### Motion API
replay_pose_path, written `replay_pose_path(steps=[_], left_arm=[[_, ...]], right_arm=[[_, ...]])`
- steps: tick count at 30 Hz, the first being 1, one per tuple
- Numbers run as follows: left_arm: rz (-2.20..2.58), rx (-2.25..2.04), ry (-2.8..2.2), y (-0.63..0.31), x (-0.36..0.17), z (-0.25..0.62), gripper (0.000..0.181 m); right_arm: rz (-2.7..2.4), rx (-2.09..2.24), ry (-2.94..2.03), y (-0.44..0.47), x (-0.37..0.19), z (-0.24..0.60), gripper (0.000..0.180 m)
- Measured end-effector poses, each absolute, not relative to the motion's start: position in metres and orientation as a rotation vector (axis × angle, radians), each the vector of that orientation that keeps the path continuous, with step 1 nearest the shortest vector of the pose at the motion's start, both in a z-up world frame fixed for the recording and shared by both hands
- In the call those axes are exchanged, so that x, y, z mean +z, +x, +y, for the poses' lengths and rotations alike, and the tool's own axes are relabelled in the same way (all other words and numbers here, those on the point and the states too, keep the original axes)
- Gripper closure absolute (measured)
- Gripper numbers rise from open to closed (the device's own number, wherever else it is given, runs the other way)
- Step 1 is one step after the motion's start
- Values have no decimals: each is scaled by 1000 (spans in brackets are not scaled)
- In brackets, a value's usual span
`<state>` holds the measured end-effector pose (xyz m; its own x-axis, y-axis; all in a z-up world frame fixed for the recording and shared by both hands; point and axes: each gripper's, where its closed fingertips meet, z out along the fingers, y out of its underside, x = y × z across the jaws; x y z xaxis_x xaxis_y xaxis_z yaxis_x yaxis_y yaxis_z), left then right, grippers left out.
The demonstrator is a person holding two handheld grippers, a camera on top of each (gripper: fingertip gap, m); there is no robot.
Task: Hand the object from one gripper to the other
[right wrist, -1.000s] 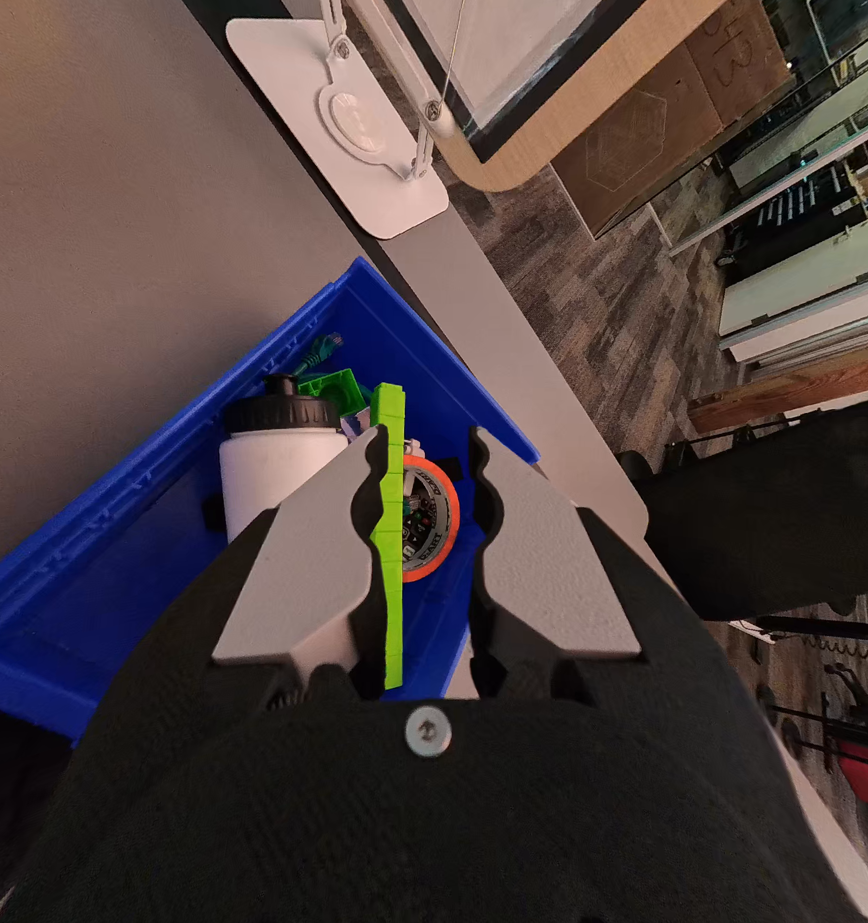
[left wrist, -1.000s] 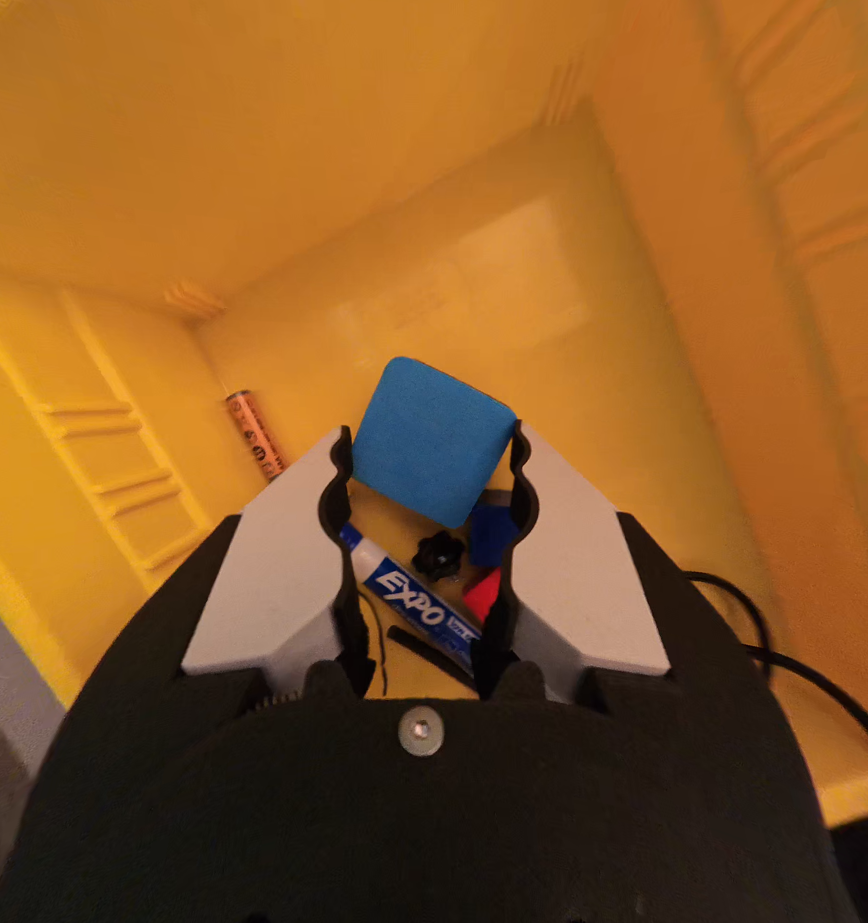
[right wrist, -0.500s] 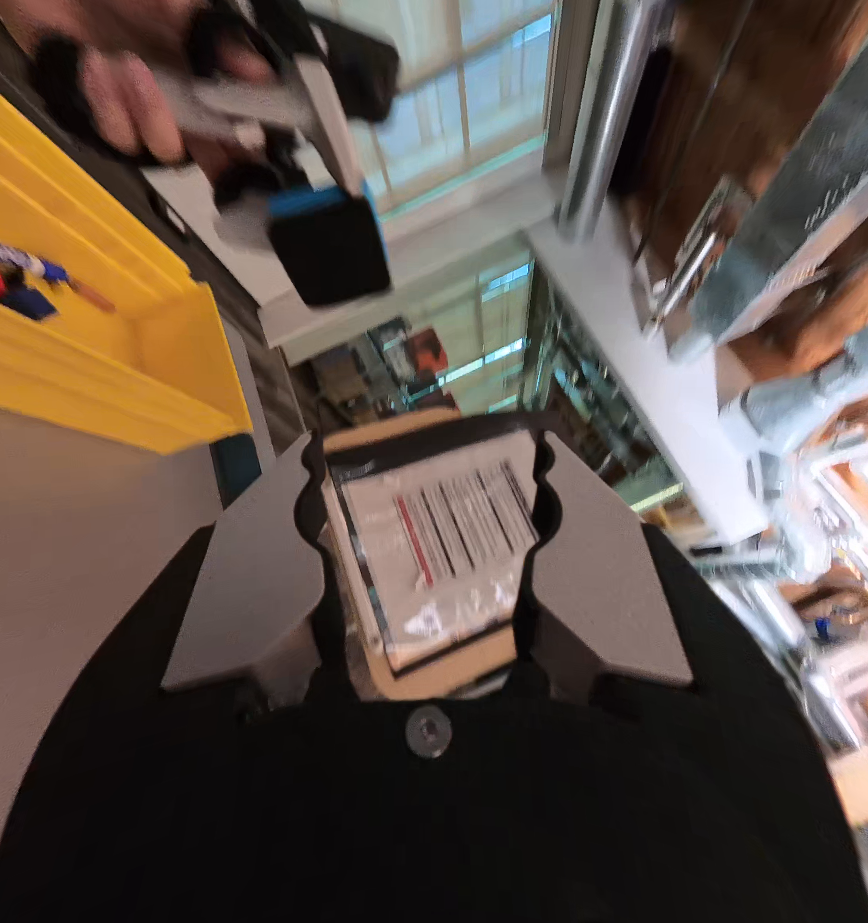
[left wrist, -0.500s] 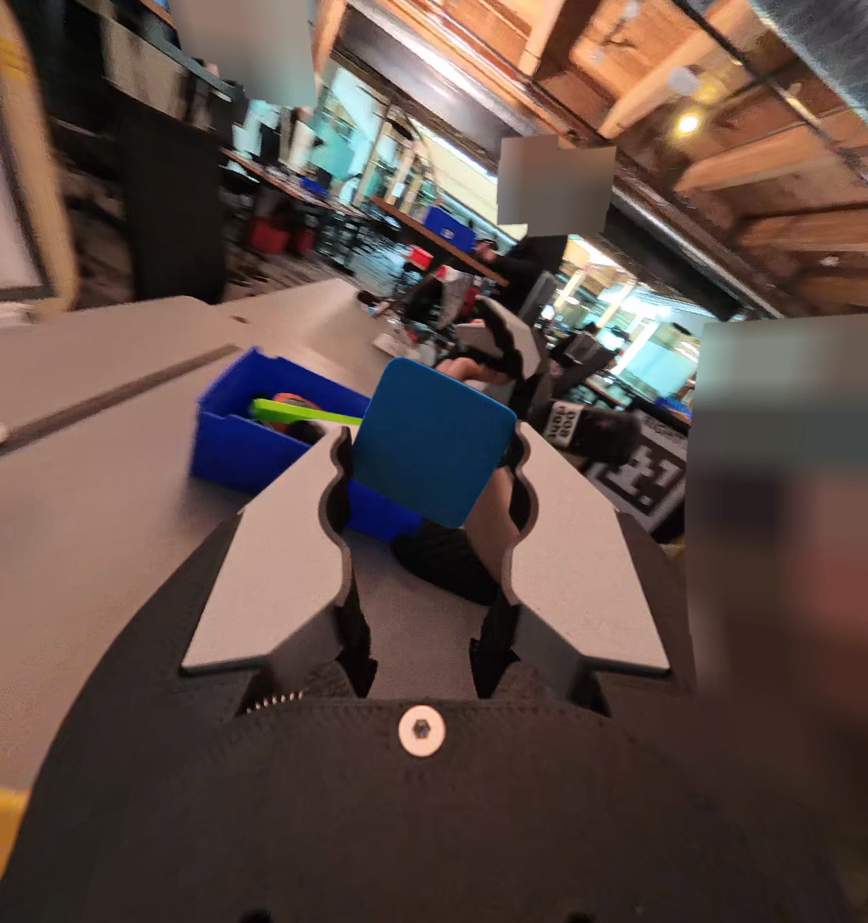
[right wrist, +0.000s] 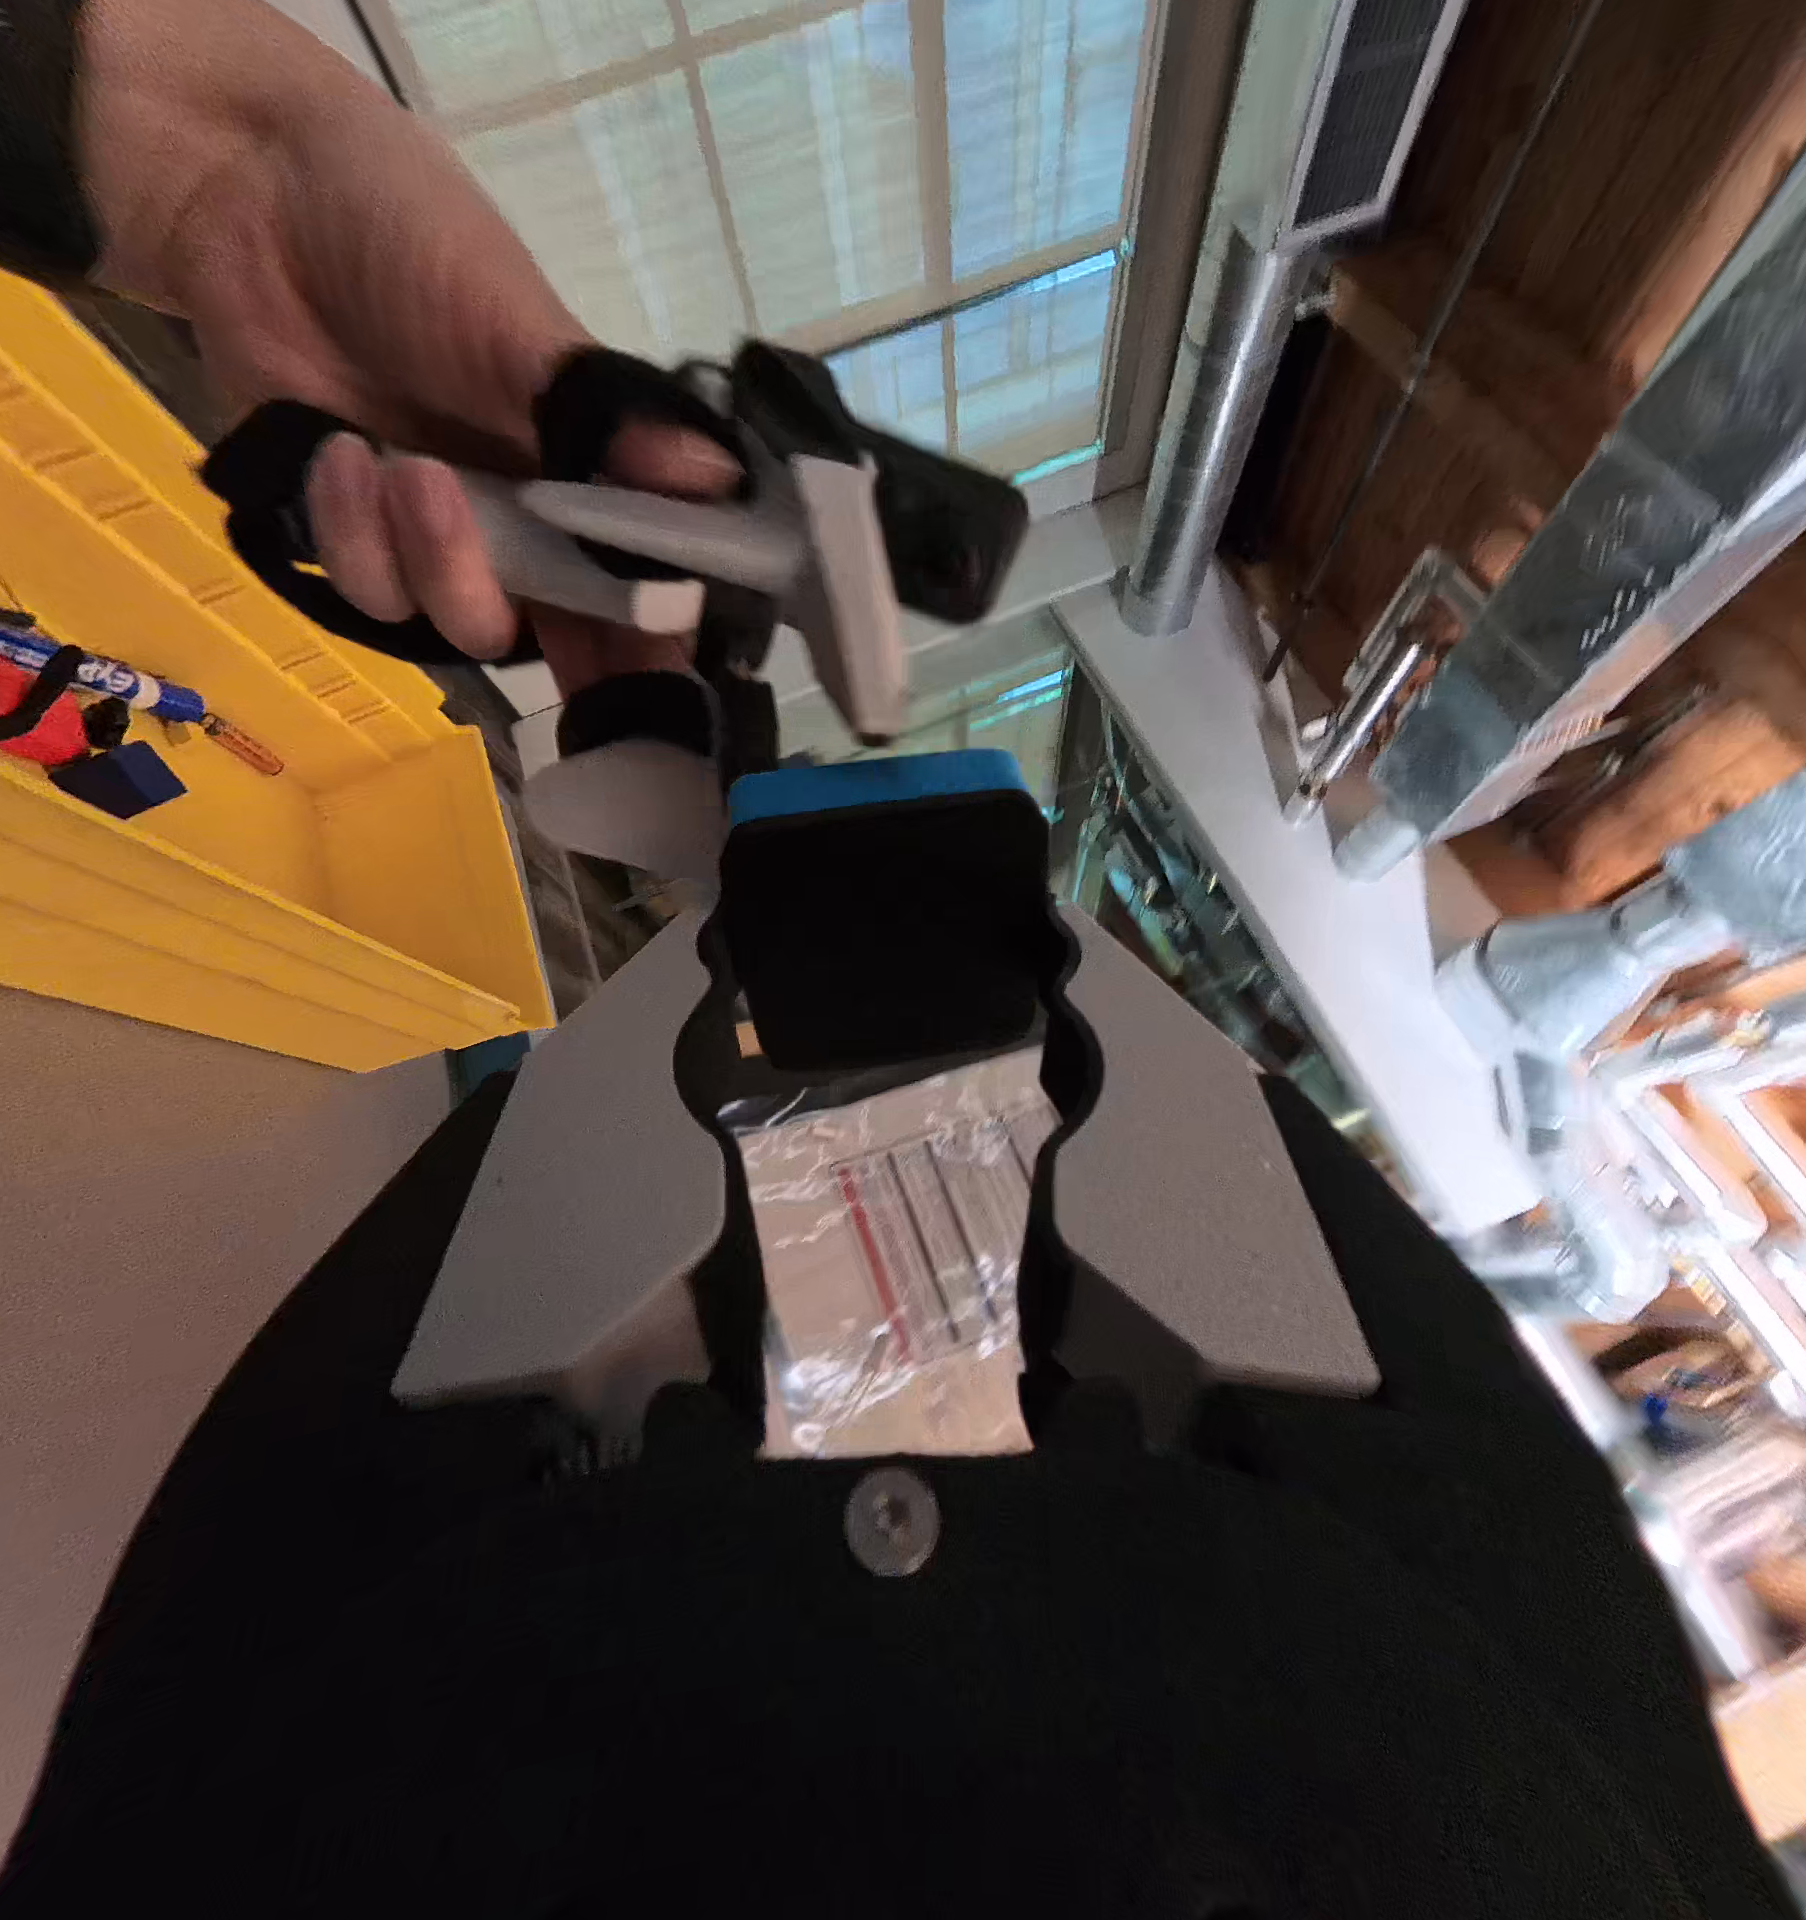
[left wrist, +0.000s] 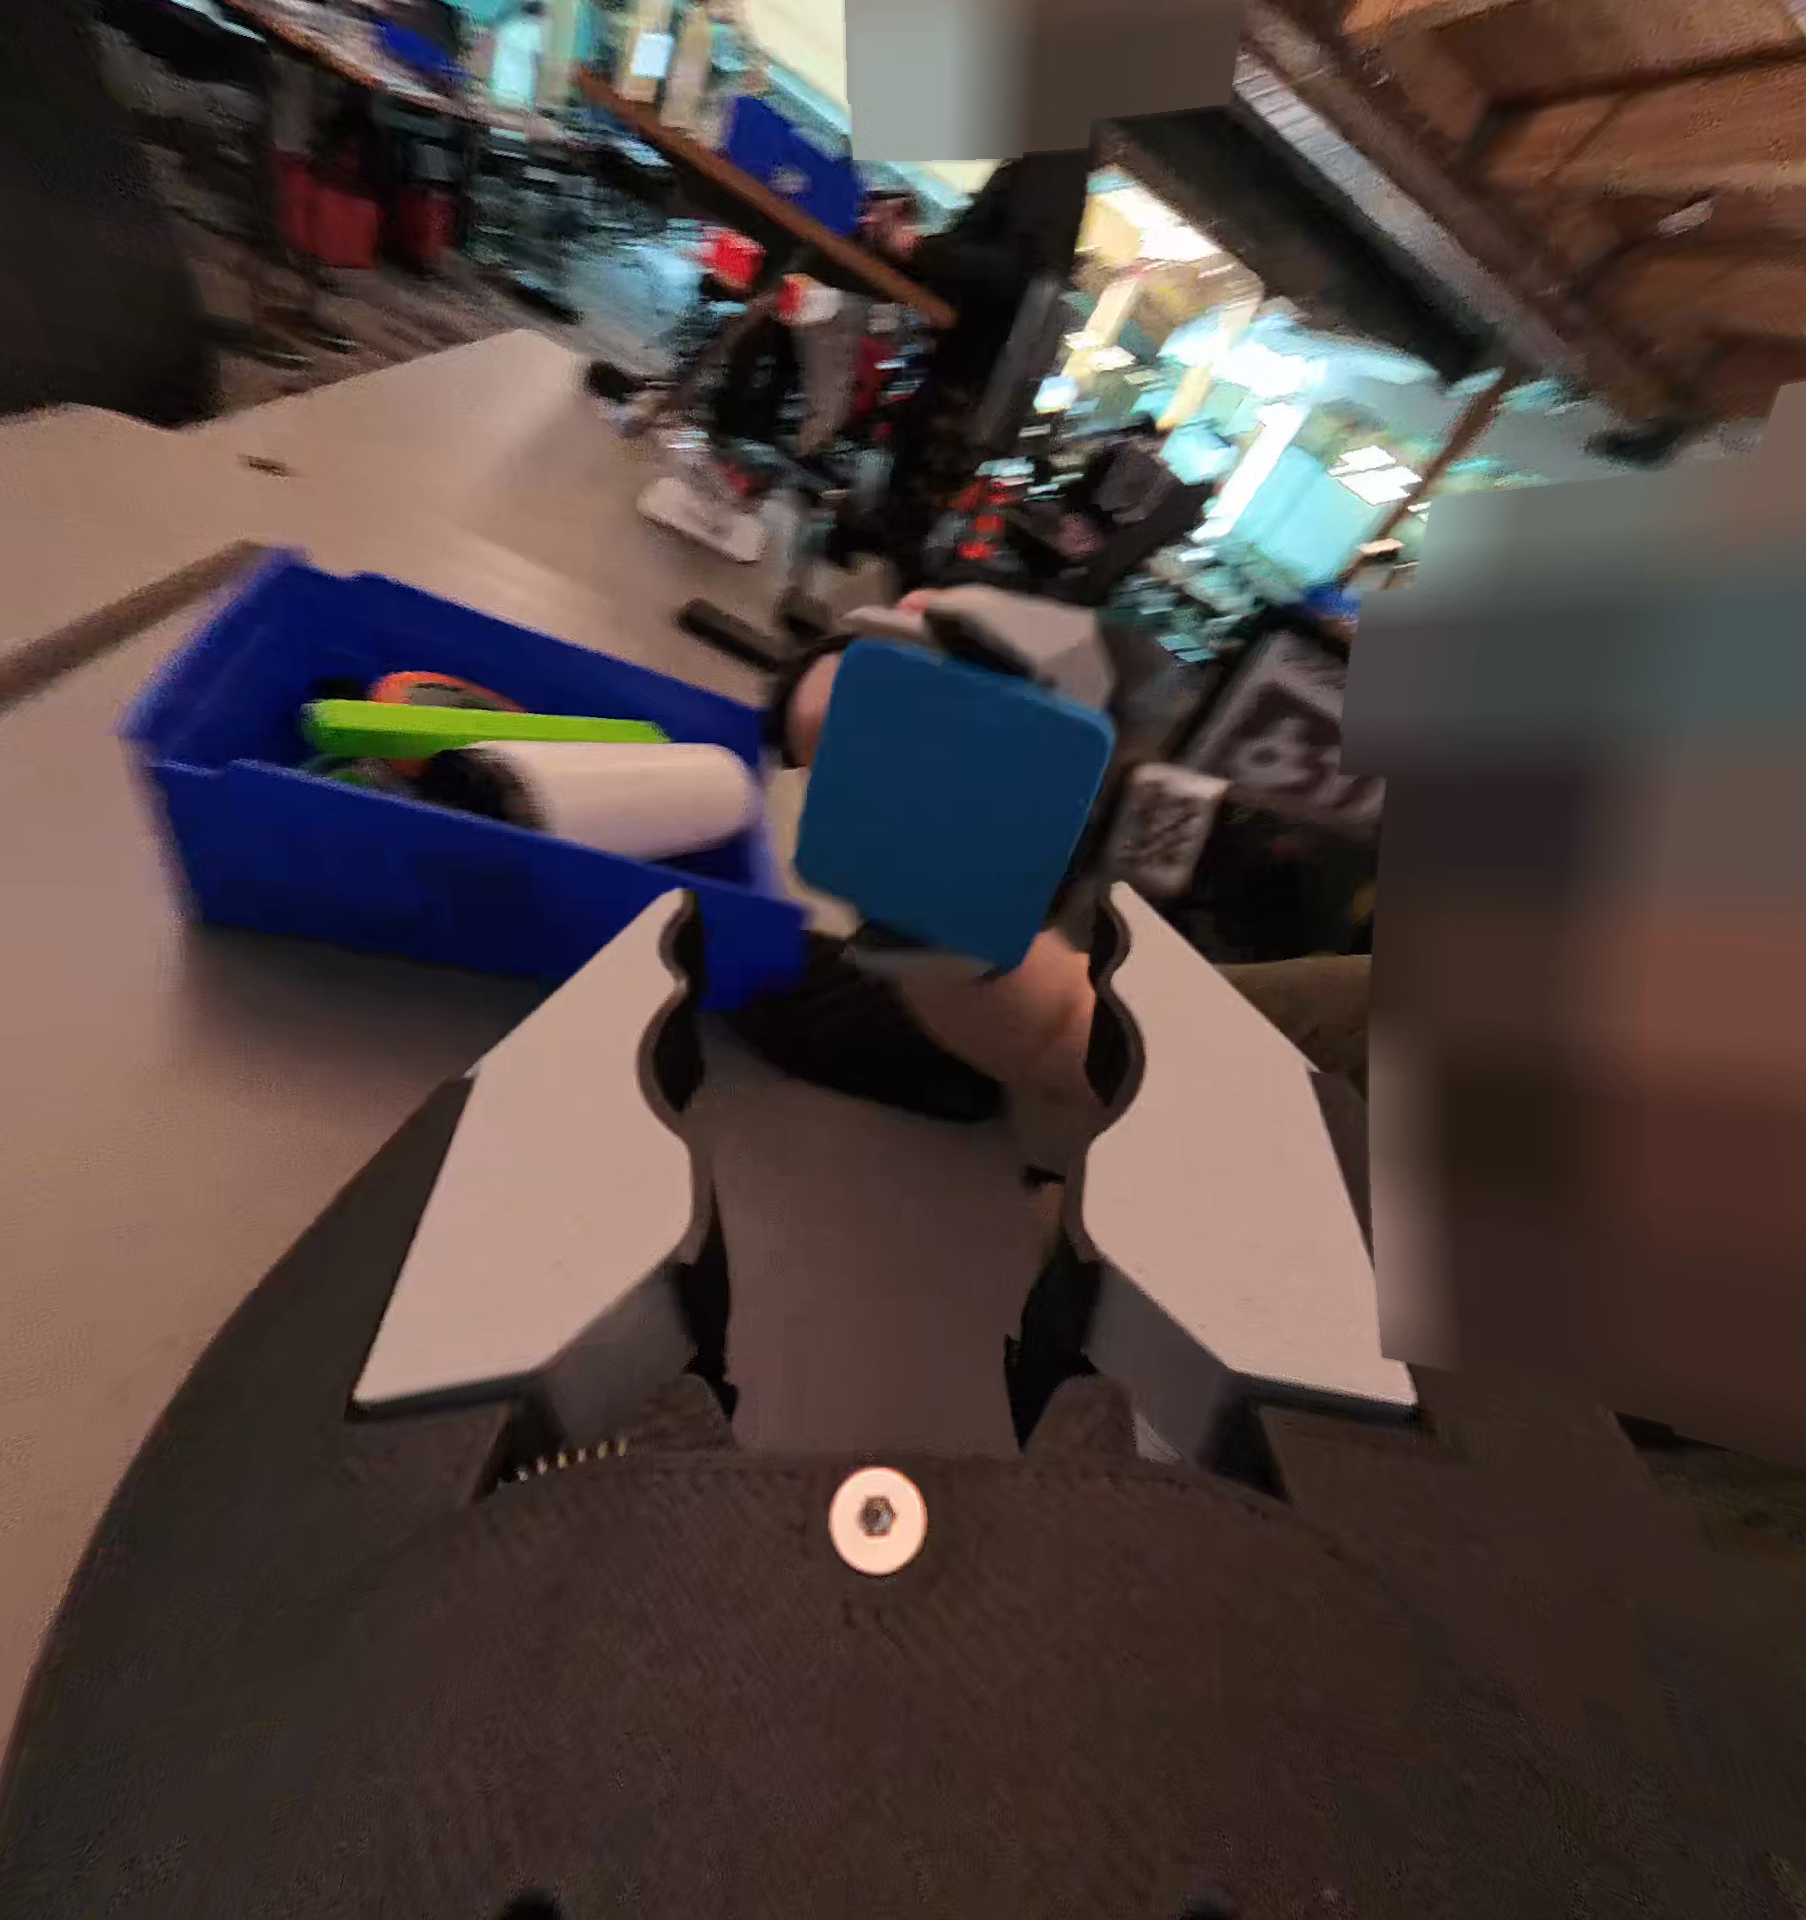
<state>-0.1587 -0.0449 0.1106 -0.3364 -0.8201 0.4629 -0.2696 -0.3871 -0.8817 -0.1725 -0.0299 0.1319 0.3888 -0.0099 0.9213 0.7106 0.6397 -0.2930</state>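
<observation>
The blue pad [right wrist: 883, 920] with its black underside sits clamped between the right gripper [right wrist: 883, 966] jaws at their tips. The left gripper [left wrist: 894, 935] has its jaws spread and empty — the pad [left wrist: 946, 800] hangs just beyond their tips, apart from both. Left of those jaws, a blue bin [left wrist: 411, 873] rests on the table [left wrist: 99, 1091].

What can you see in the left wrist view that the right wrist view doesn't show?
Only the left wrist view shows the blue bin with a green strip and a white bottle. Only the right wrist view shows the yellow bin, a marker and the hand carrying the left gripper. Both show the blue pad, clamped in the right gripper, beyond the open left one.
</observation>
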Motion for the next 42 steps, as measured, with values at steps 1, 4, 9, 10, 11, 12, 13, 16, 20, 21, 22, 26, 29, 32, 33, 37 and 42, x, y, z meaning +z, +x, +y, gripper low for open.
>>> replay_pose_path(steps=[1, 4, 9, 10, 11, 12, 13, 16, 20, 21, 22, 26, 29, 32, 33, 37, 42], left_arm=[[1397, -1631, -1503, -160, 105, -33, 103], [1316, -1271, -1484, -162, 105, -4, 92], [1206, -1002, -1348, -148, 124, -5, 101], [1211, -944, -1349, -143, 122, -6, 103], [1213, -882, -1349, -139, 119, -5, 103], [1208, -820, -1346, -137, 117, -3, 109], [1191, -762, -1342, -135, 116, 0, 115], [1204, -720, -1300, -131, 115, -3, 142], [1275, -723, -1270, -134, 114, -10, 157], [1279, -751, -1271, -138, 117, -11, 160], [1268, -811, -1258, -142, 123, -13, 160], [1215, -1189, -1093, -163, 156, -33, 160], [1126, -1428, -1037, -175, 173, -35, 161], [1114, -1524, -1005, -174, 174, -37, 160], [1127, -1531, -1002, -171, 173, -39, 161], [1161, -1498, -1018, -160, 165, -44, 160], [1237, -1424, -1024, -159, 159, -49, 105]], right_arm=[[-1060, -503, -819, -165, 133, -23, 124], [-954, -668, -947, -130, 138, 3, 124], [-883, -1007, -857, -118, 144, 11, 124], [-879, -1021, -858, -121, 143, 12, 124], [-884, -1028, -845, -127, 141, 11, 124], [-899, -1029, -826, -134, 139, 10, 124], [-907, -1033, -806, -139, 138, 8, 124], [-913, -1051, -805, -147, 135, 8, 123], [-903, -962, -749, -157, 138, 1, 114], [-917, -884, -746, -160, 137, -1, 109], [-933, -789, -748, -162, 136, -4, 109], [-940, -215, -821, -165, 134, -20, 116], [-867, 454, -907, -172, 146, -39, 121], [-665, 1013, -1006, -170, 163, -40, 125], [-599, 1123, -1039, -169, 165, -35, 128], [-560, 1258, -1052, -168, 163, -35, 160], [-665, 1296, -1130, -161, 160, -40, 161]])
